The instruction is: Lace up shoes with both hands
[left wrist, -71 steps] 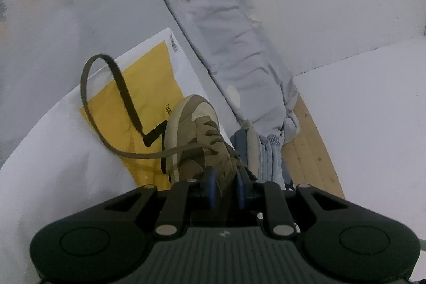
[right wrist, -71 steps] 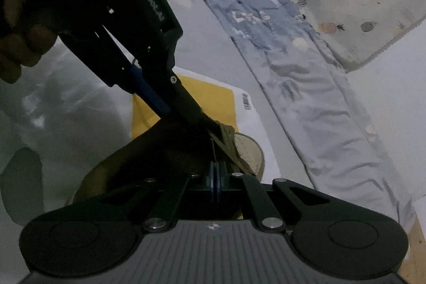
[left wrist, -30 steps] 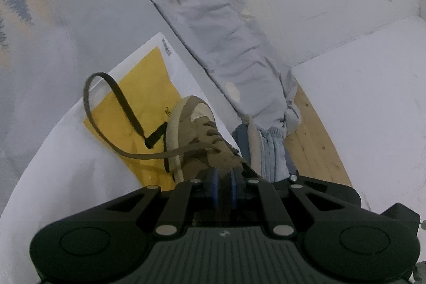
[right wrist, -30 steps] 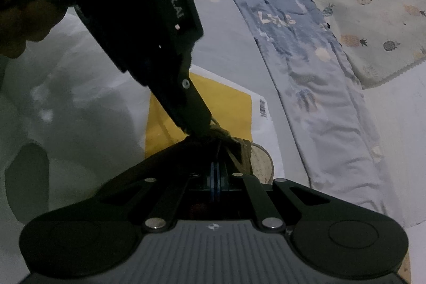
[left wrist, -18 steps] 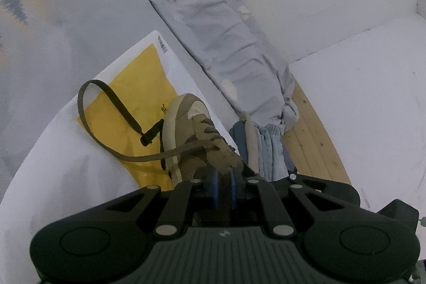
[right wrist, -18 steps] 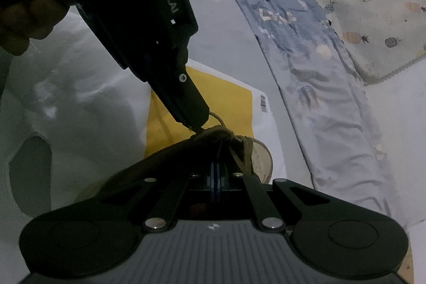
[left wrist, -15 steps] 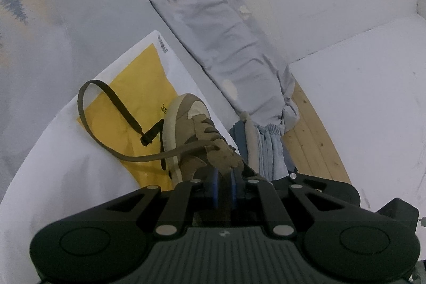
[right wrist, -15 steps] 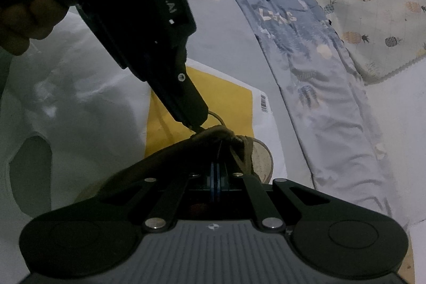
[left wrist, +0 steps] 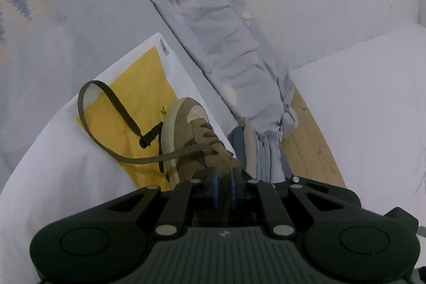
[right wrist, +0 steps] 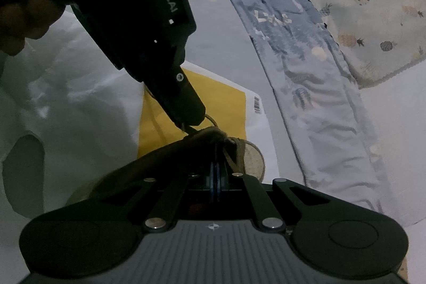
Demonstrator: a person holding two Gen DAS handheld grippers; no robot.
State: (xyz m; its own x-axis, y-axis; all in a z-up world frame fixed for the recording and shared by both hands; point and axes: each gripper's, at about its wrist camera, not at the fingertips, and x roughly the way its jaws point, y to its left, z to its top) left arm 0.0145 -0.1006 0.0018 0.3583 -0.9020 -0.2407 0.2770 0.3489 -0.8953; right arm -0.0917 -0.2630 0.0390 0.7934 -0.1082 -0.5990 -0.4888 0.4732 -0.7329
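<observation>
Nearest in the left wrist view, the left tongs (left wrist: 223, 184) stand almost closed at the shoe's collar; something brown sits between the blue pads, but whether they pinch the tongue or a lace is not clear. In the right wrist view, the right tongs (right wrist: 215, 177) are closed tight, pad against pad, low against the dark side of the shoe (left wrist: 195, 133); a strand of lace crosses just above them, and I cannot tell if it is caught.

The brown shoe rests on a yellow-and-white plastic bag (left wrist: 133, 103) spread over the bed. Its lower eyelets look crossed and threaded. One flat lace (left wrist: 106, 108) runs out from the eyelets in a big slack loop over the bag, its dark tip beside the toe.

So lacing seems partly done: the upper eyelets, pulling up that slack, and any knot seem left.

Beyond lies a patterned blue quilt (right wrist: 300, 65).
</observation>
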